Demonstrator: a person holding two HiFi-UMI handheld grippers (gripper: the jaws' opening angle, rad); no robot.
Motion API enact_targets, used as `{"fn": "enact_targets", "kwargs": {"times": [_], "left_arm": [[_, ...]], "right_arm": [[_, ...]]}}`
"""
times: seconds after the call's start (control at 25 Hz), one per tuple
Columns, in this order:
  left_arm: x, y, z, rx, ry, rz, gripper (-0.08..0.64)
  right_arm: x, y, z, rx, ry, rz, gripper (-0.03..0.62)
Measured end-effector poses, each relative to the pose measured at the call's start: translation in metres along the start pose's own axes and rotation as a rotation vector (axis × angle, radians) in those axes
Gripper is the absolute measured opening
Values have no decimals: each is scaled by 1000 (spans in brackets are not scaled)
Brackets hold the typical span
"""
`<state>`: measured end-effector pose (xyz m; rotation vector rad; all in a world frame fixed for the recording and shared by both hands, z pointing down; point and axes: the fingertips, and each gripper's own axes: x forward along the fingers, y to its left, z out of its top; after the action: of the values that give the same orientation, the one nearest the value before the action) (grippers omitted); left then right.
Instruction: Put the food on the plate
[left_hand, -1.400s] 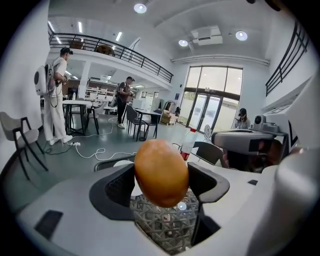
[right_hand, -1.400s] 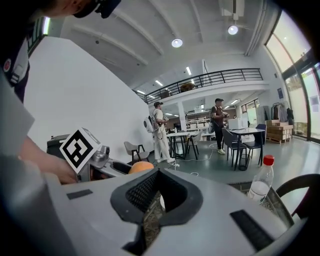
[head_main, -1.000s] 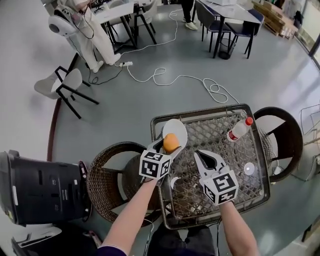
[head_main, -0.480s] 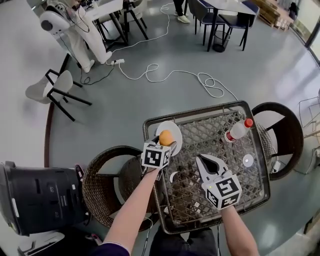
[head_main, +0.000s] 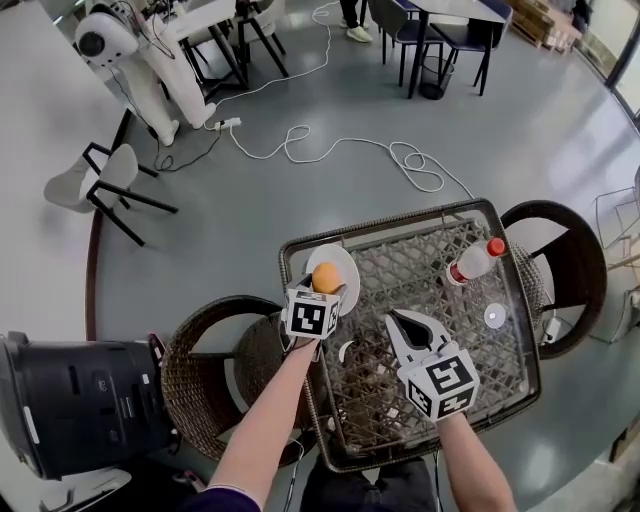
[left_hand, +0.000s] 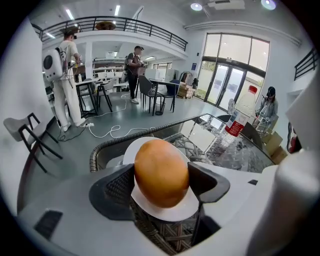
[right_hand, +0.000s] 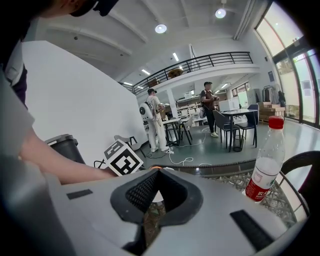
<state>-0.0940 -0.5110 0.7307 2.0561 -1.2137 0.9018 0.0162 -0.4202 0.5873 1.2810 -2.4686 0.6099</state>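
Left gripper (head_main: 326, 287): jaws clamped on orange, egg-shaped food (left_hand: 161, 172), one jaw on each side. Food held over white plate (head_main: 348, 265) at far-left corner of wicker tabletop (head_main: 400, 420); contact with plate not determinable. Right gripper (head_main: 403, 325): jaws together, nothing between them, over mid-tabletop, apart from plate. Red-capped bottle (head_main: 472, 260) on far right of tabletop.

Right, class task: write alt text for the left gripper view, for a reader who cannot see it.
The left gripper clamps a round orange piece of food, held over a white plate at the corner of a woven table. A water bottle with a red cap stands further back on the right.
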Motion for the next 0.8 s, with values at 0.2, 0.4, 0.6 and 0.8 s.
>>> {"fn": "enact_targets", "kwargs": {"times": [0.2,0.4,0.6,0.8], "left_arm": [[4,-1,4,12,-8,11,339],[11,-5,5,54,6,7,339],[13,-7,1,62,14,6,339],[9,-9,7,85,-29,23,341]], "right_arm": [[3,0,3,2,-2,3,6],[-2,-2,-3,13,3,-3,6],[-6,-5,-6,25,10,-9,6],[-11,-7,-6,29,8,-10,6]]}}
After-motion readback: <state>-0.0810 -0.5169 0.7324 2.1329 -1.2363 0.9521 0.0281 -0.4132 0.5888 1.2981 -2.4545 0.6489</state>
